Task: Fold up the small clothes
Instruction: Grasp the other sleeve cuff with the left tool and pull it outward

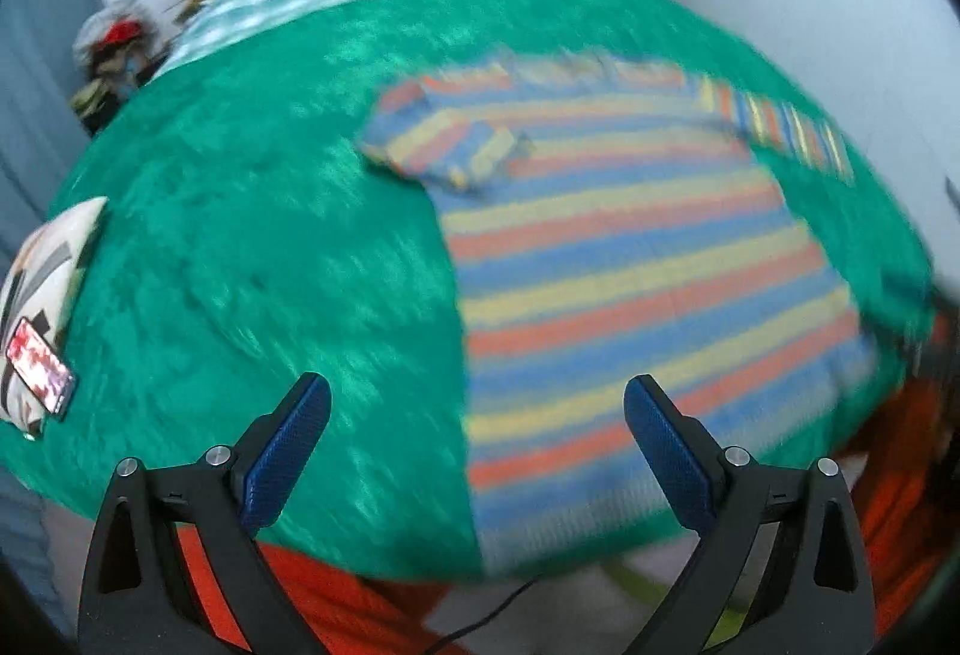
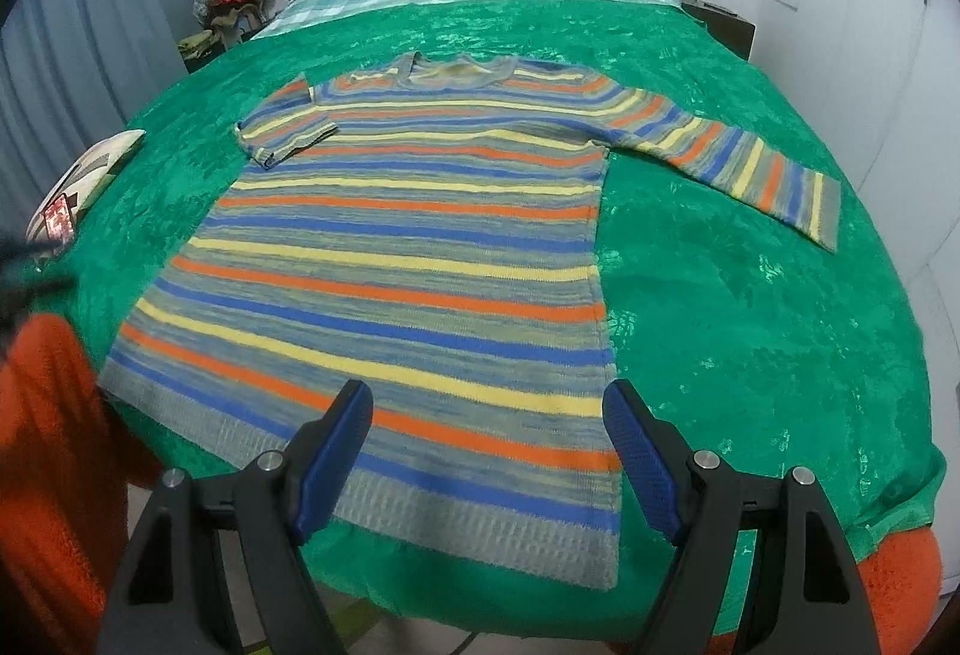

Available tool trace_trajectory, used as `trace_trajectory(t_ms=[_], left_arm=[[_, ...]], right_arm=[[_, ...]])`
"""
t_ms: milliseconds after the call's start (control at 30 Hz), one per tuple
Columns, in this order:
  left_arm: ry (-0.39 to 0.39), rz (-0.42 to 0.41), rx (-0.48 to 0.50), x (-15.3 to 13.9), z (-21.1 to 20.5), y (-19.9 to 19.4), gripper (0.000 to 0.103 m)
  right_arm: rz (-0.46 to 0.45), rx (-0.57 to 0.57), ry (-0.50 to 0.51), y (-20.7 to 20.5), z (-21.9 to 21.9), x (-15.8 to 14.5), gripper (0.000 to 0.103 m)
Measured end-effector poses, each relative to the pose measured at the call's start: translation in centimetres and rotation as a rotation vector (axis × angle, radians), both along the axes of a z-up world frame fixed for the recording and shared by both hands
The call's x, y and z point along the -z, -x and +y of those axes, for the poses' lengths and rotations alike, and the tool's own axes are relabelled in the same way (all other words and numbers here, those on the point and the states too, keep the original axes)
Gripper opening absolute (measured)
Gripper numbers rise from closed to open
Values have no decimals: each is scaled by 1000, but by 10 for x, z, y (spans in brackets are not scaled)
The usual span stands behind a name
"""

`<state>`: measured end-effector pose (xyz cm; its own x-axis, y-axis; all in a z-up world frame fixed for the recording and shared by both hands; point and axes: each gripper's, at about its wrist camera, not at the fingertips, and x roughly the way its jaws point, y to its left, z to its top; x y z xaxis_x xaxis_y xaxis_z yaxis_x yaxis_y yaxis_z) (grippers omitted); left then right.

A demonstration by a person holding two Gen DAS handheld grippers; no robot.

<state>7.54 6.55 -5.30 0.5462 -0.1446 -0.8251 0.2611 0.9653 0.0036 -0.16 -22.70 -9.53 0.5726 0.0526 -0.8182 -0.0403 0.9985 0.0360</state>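
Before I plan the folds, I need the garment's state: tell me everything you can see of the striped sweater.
The striped sweater looks knitted, with orange, yellow, blue and grey-green bands and a ribbed grey hem nearest the camera. It lies flat and face up on the green bedspread, round neckline toward the far pillow. The sleeve on the picture's left is already folded in over the chest; the other stretches straight out to the right. Neither hand-held gripper touches it.

One striped sweater [image 2: 408, 259]; one green blanket [image 2: 750, 307]; one phone [image 2: 58, 223]; two claws [image 2: 486, 415].
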Motion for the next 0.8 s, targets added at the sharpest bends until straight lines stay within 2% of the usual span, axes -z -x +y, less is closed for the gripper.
trace_trajectory(t_ms=[100,133,167,200,233,300,333,400,467,533,600,633,667,700,733,800], left_arm=[[220,8,-85,-20,14,-36,99],[298,9,-93,-23,12,-50,99],[337,14,-83,-22,7,-63,99],[334,36,-36,-14,-7,-84,99],[295,41,-3,-6,-19,-98,99],[141,23,69,20,-46,-126,97],[49,22,104,37,-58,-139,87],[-69,78,183,75,-76,-164,73],[-130,125,224,100,-83,-182,67],[-210,147,219,123,-86,-199,65],[-209,152,203,131,-83,-210,65],[-173,162,185,133,-80,-216,55],[-150,174,169,132,-76,-219,41],[-110,200,133,130,-70,-225,5],[-69,215,100,124,-63,-228,6],[89,193,-1,99,-34,-235,5]], right_arm=[[0,5,-16,1,-2,2,79],[-2,10,-28,0,-4,2,79],[-4,15,-38,-1,-5,2,79],[-5,20,-51,-1,-7,3,79],[-4,27,-68,-1,-11,3,79],[-2,35,-83,-1,-14,4,79],[-1,39,-91,0,-15,4,79],[1,50,-105,1,-19,5,79],[-2,65,-119,3,-24,4,79],[-5,77,-133,3,-27,4,79],[-2,85,-139,2,-29,5,79],[2,86,-138,1,-29,6,79],[4,87,-138,1,-29,6,79],[8,87,-137,0,-29,7,79],[10,88,-137,-1,-29,8,79],[14,87,-138,-3,-29,9,79]])
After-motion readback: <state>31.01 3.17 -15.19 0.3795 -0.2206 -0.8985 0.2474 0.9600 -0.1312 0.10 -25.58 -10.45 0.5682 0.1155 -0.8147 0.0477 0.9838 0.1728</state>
